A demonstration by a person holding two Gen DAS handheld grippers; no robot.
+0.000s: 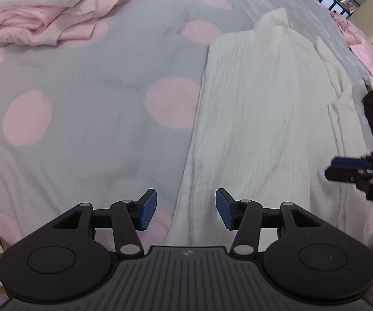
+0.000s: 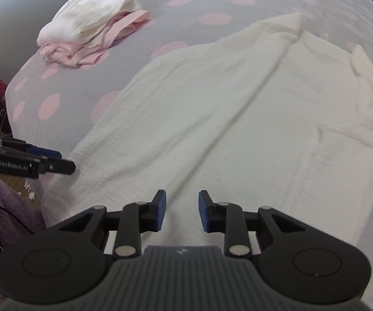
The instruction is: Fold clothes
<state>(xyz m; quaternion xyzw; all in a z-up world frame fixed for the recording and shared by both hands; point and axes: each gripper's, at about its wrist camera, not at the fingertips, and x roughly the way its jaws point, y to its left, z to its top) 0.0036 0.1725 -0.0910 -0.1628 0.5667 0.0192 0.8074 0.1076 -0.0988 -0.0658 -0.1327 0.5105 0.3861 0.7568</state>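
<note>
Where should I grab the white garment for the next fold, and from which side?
Probably the near hem of the white garment. It lies flat, lengthwise away from the tools, collar at the far end, so come from the near bed edge. Left tool takes the left hem corner, right tool the right. Both are open and empty.

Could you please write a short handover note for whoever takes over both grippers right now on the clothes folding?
Left gripper: open, empty, over the near left edge of the white garment.
Right gripper: open, empty, over the garment's near end.
The white garment lies flat on the dotted bedspread, its long sides apparently already folded in towards a centre seam.
A pile of pink and white clothes sits at the far left of the bed; it looks folded, but I cannot tell how neatly.
Left to do, likely: grasp the near end of the white garment, fold it over towards the far end, then add it to the pile.
</note>
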